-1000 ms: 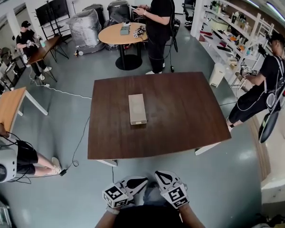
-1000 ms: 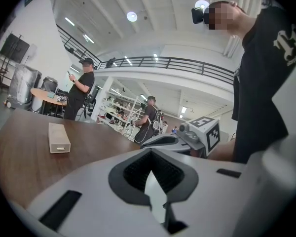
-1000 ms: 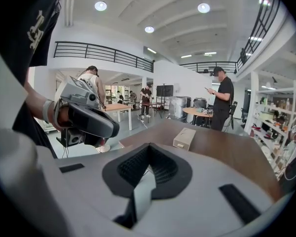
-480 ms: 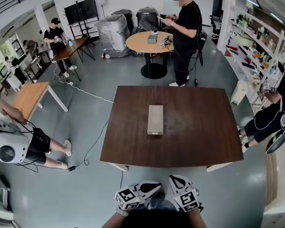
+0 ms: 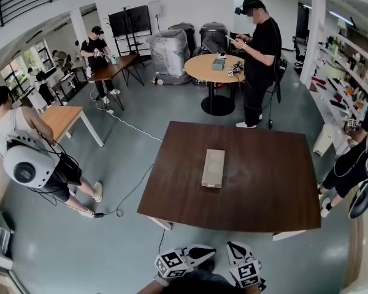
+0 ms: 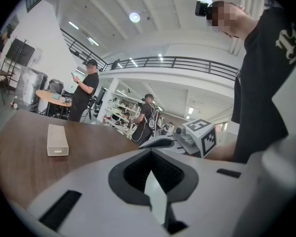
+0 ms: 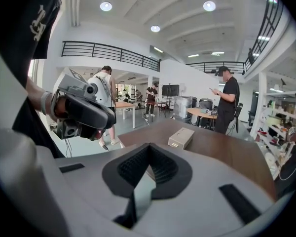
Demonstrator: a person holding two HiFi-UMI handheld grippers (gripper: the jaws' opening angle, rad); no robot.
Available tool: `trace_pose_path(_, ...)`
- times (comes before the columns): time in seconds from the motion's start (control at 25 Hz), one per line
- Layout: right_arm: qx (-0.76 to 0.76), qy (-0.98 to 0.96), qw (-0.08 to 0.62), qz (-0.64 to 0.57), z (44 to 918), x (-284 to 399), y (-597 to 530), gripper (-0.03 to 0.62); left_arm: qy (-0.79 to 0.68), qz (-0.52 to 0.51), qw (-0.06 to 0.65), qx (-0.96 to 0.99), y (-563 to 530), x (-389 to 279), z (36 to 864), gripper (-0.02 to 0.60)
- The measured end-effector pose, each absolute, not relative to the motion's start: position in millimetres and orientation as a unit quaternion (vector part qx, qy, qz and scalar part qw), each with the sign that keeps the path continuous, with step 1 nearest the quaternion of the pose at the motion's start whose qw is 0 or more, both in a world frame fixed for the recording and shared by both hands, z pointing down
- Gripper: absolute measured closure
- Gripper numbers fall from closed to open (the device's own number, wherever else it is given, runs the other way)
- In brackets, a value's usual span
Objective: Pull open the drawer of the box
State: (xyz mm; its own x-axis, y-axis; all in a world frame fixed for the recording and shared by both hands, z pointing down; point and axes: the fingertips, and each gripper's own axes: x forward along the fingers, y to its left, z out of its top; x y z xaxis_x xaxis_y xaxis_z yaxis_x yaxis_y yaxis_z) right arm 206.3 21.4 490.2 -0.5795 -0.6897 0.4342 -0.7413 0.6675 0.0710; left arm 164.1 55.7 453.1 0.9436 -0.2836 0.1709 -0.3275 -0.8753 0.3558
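Grippers first, down at the bottom of my head view: the left gripper (image 5: 193, 255) and the right gripper (image 5: 238, 253) hang side by side, short of the table's (image 5: 270, 188) near edge. Both have their jaws closed on nothing, tips meeting in each gripper view. Neither touches anything.

Past that edge, well apart from both grippers, the box (image 5: 213, 167) lies flat near the middle of the dark table. Its long axis runs straight away from me, one short end toward the grippers. That near end carries the drawer (image 5: 211, 184) front, a small pull showing in the left gripper view (image 6: 57, 151), so I judge the drawer would slide out toward me, along the long axis.

Sideways, the box sits roughly between the two grippers, and I can't call either one clearly nearer. From the left gripper (image 6: 150, 157) it lies well off to the left of the jaw line. From the right gripper (image 7: 148, 149) the box (image 7: 181, 138) is just right of the jaw line, so the right looks better lined up for the reach
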Motion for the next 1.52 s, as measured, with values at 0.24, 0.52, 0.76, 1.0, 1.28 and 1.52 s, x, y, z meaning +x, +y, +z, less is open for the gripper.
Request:
trace_pose_path(0.24,0.415,-0.881,0.218,0.062,493.2,229.1,18.7,0.606,-0.170,0.073,0.185,0.965,46.0,175.1,457.8,0.577)
trace_pose_path(0.52,0.446,-0.865,0.220,0.065,495.4,259.7,3.5,0.606,-0.161,0.069,0.183,0.967,29.6,187.1,455.3,0.577)
trace_pose_path(0.76,0.449,-0.864,0.220,0.061,490.3,252.8,-1.8,0.606,-0.161,0.063,0.182,0.968,19.5,182.3,451.8,0.577)
trace_pose_path(1.0,0.439,-0.868,0.221,0.064,492.6,237.6,-1.6,0.606,-0.153,0.062,0.184,0.969,17.5,181.5,453.9,0.577)
trace_pose_path(1.28,0.425,-0.874,0.228,0.065,499.2,219.8,-9.7,0.606,-0.167,0.059,0.188,0.966,8.1,163.5,457.8,0.577)
trace_pose_path(1.52,0.416,-0.881,0.219,0.055,485.6,203.0,-29.8,0.606,-0.191,0.063,0.193,0.960,-7.0,141.9,458.8,0.577)
